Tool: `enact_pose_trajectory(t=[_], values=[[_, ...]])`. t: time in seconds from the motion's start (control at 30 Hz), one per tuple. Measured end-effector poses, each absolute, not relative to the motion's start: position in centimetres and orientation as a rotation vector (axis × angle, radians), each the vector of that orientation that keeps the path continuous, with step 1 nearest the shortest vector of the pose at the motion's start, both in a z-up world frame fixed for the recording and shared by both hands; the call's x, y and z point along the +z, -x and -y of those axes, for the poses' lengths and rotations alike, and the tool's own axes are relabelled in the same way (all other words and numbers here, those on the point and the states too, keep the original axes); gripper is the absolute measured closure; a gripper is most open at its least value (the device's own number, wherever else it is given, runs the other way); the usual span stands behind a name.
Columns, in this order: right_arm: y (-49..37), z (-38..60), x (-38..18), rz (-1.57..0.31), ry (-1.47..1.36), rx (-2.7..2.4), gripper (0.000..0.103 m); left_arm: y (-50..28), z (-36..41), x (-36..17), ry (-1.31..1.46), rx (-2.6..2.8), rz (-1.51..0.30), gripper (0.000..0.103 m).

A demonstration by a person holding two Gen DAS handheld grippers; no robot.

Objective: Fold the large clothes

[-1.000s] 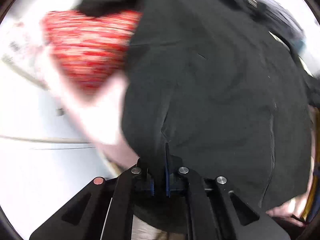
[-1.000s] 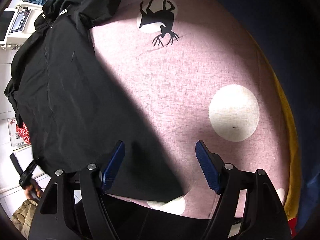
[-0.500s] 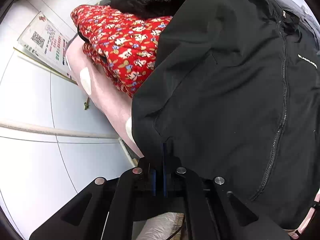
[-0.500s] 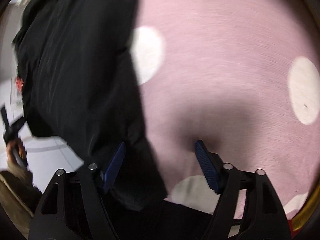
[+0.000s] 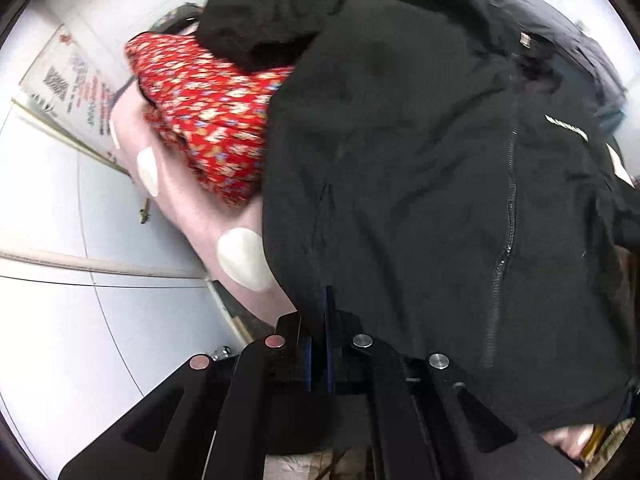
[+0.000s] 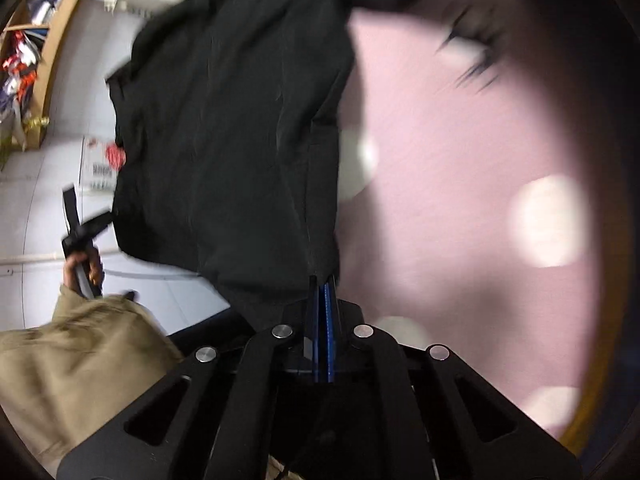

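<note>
The black zip-front nylon jacket [image 5: 420, 168] lies spread over the pink white-spotted bedsheet [image 6: 460, 208], its hem off the bed edge; the left gripper [image 5: 318, 320] and right gripper [image 6: 324, 300] each pinch a hem corner, likely for folding upward.

One black jacket [image 5: 420, 168] lies spread over one pink bedsheet [image 6: 460, 208]. One red flowered garment [image 5: 208, 120] sits beside the jacket. Two grippers show: the left gripper [image 5: 318, 320] and the right gripper [image 6: 323, 312], each with two jaws pressed together on the jacket's cloth. One printed sheet of paper [image 5: 76, 88] lies on the floor. On the bedsheet, the right wrist view shows about five pale round spots, blurred.
</note>
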State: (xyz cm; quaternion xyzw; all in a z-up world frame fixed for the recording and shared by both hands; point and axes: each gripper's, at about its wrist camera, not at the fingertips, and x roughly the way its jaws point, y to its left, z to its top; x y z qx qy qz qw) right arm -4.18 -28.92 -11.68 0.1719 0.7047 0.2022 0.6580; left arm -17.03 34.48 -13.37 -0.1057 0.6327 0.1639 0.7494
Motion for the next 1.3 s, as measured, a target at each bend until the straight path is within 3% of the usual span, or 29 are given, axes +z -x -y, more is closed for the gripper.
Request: enact_pose_trajectory(t=[0.1, 0.3, 0.5, 0.57, 0.6, 0.63, 0.67, 0.8, 0.97, 1.3], values=[[4.3, 31.0, -10.9, -1.596, -0.315, 0.388, 0.1, 17.4, -33.8, -14.8, 0.195, 0.321, -1.449, 0.099], [5.1, 27.4, -17.8, -1.727, -0.252, 0.321, 0.1, 19.9, -34.9, -20.7, 0.14, 0.421, -1.597, 0.099], [5.2, 26.3, -20.2, -1.778, -0.267, 0.16, 0.095, 20.1, -38.4, -20.9, 0.235, 0.479, -1.602, 0.096], [4.4, 26.0, -18.6, -1.736, -0.215, 0.15, 0.087, 19.3, -38.6, -18.4, 0.278, 0.454, -1.519, 0.073], [4.0, 25.9, -17.9, -1.719, -0.192, 0.145, 0.079, 18.8, -38.4, -17.6, 0.288, 0.441, -1.486, 0.041], [3.5, 26.0, -17.1, -1.694, -0.171, 0.14, 0.053, 18.4, -38.1, -16.4, 0.291, 0.43, -1.442, 0.025], [3.0, 25.9, -16.4, -1.663, -0.161, 0.137, 0.034, 17.6, -37.3, -14.8, 0.283, 0.413, -1.372, 0.025], [0.9, 24.5, -13.3, -1.567, -0.168, 0.18, 0.033, 14.2, -33.0, -12.2, 0.207, 0.307, -1.304, 0.023], [-0.9, 20.2, -12.3, -1.52, -0.052, 0.347, 0.033, 10.9, -25.8, -13.7, 0.168, 0.215, -1.319, 0.021], [0.1, 11.7, -22.5, -1.735, 0.186, 0.444, 0.033, 10.2, -21.2, -24.2, 0.06, 0.205, -1.56, 0.02]])
